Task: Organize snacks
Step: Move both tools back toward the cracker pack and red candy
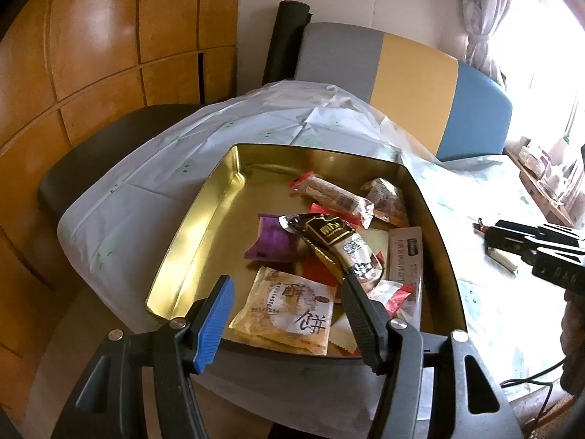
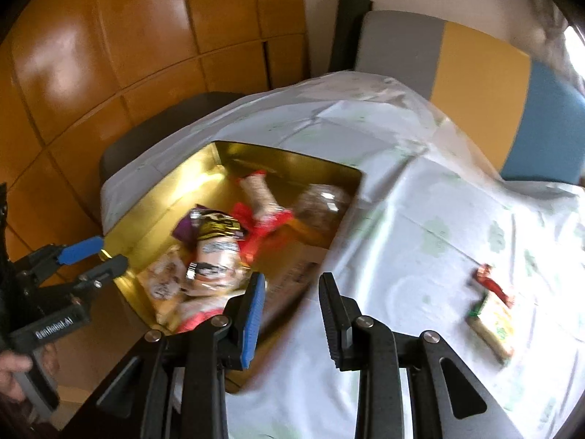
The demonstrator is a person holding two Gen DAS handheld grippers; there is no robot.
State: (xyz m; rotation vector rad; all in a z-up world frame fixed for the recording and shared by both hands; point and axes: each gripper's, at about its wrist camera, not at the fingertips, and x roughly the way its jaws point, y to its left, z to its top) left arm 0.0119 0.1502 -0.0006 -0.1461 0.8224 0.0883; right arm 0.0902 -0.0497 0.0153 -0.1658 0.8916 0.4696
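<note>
An open gold tin (image 1: 190, 226) holds several wrapped snacks: a pale pastry packet (image 1: 289, 303), a black-and-white packet (image 1: 340, 241), a purple packet (image 1: 272, 243) and a long bar (image 1: 329, 194). My left gripper (image 1: 287, 289) hangs open over the tin's near edge with nothing between its fingers. My right gripper (image 2: 292, 285) hovers over the tin's (image 2: 289, 161) right rim, its jaws a little apart and empty. On the cloth to its right lie a red-wrapped snack (image 2: 490, 281) and a green-yellow packet (image 2: 493, 325). The right wrist view is motion-blurred.
A white tablecloth (image 1: 139, 168) covers the table. A grey, yellow and blue chair back (image 1: 413, 73) stands behind it, and a dark seat (image 1: 109, 135) at the left before wooden cabinet doors (image 1: 91, 36). A cable (image 1: 530, 380) runs at the near right.
</note>
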